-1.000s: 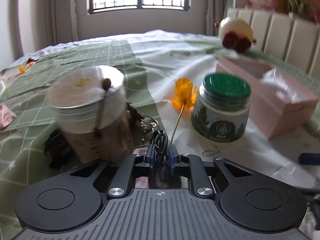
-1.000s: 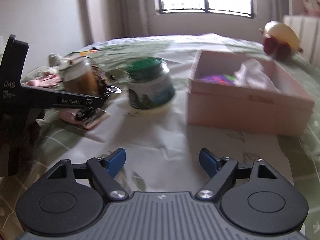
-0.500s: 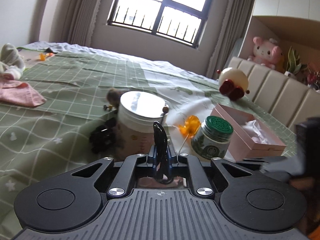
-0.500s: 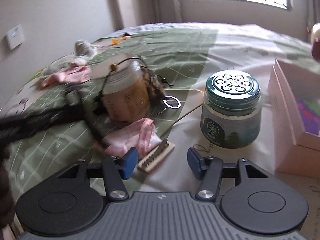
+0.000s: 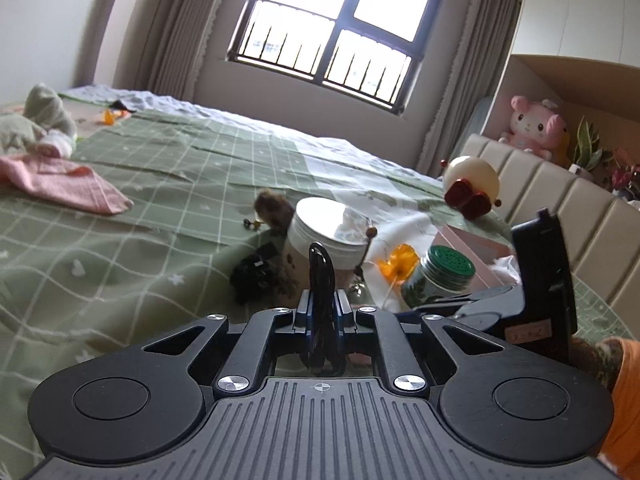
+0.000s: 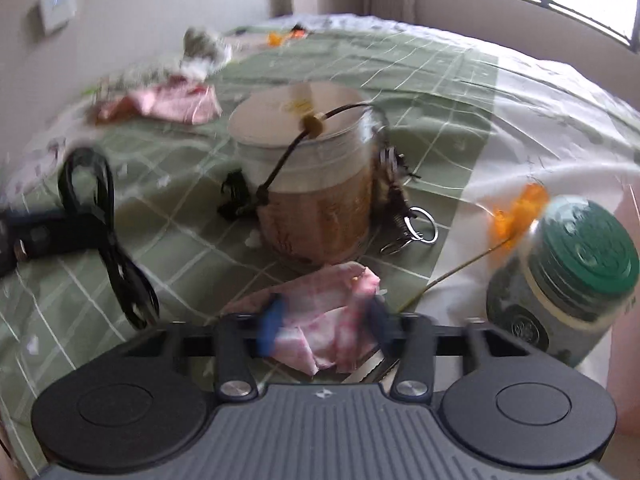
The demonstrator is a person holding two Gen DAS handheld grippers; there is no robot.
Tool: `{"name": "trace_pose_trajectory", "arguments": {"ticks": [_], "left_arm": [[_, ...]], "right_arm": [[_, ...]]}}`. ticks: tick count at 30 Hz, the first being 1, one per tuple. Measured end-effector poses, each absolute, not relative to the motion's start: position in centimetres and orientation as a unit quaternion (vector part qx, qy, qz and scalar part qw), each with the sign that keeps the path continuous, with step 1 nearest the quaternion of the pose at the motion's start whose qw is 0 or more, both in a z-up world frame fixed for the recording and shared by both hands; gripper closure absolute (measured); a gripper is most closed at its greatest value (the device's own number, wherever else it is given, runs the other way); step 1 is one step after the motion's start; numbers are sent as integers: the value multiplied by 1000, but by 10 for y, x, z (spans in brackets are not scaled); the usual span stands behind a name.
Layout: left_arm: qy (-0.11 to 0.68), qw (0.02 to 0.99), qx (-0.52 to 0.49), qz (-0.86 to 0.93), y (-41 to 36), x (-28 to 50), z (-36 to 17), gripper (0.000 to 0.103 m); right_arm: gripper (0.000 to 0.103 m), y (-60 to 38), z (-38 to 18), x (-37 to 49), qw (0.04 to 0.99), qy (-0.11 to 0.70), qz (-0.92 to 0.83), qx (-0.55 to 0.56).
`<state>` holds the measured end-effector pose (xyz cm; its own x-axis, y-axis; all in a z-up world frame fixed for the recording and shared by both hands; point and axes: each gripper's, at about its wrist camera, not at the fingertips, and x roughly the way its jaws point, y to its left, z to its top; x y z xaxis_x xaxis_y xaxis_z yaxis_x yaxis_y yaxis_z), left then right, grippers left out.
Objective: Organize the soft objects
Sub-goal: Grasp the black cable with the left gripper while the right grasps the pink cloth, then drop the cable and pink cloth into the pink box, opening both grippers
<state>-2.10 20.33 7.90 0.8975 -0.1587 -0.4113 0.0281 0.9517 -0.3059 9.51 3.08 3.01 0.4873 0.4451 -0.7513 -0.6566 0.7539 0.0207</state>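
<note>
Your left tool [image 5: 321, 305] has its fingers pressed together on a black looped cord [image 5: 321, 268], which stands up out of the grip and hangs below it, lifted off the bed [image 5: 120, 248]. The right-wrist view shows that same loop at its left, held above the green checked cover. Your right tool [image 6: 324, 316] stands apart, one blue finger on either side of a crumpled pink cloth [image 6: 320, 312] lying on the bed; motion blur hides whether the pads touch it. Just ahead of that cloth stands a clear jar with a white lid [image 6: 312, 176], a cord with a wooden bead draped over it. Right of the right tool is a green-lidded jar [image 6: 560, 292], an orange flower [image 6: 520, 212] beside it. Far ahead-left of the left tool lies a second pink cloth [image 5: 64, 188].
</note>
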Motion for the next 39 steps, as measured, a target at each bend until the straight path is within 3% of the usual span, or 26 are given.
{"name": "trace_pose_trajectory", "arguments": {"ticks": [1, 5, 11, 17, 22, 29, 39], "left_arm": [[221, 964, -143, -48, 203, -20, 82, 91], [213, 968, -121, -52, 197, -13, 99, 91], [181, 978, -72, -71, 174, 15, 155, 91], [150, 984, -18, -95, 121, 58, 212, 90], [145, 979, 7, -145, 56, 94, 241, 90], [195, 952, -28, -233, -29, 154, 228, 90], [367, 890, -16, -270, -100, 225, 117, 90]], "right_arm": [[96, 33, 32, 93, 848, 392, 324, -147], [98, 25, 62, 83, 851, 373, 333, -159], [99, -11, 156, 84, 885, 302, 325, -143], [99, -69, 239, 98, 925, 232, 276, -119], [99, -132, 273, 107, 947, 200, 225, -110], [99, -227, 265, 132, 961, 215, 165, -58], [99, -278, 171, 183, 944, 303, 131, 1]]}}
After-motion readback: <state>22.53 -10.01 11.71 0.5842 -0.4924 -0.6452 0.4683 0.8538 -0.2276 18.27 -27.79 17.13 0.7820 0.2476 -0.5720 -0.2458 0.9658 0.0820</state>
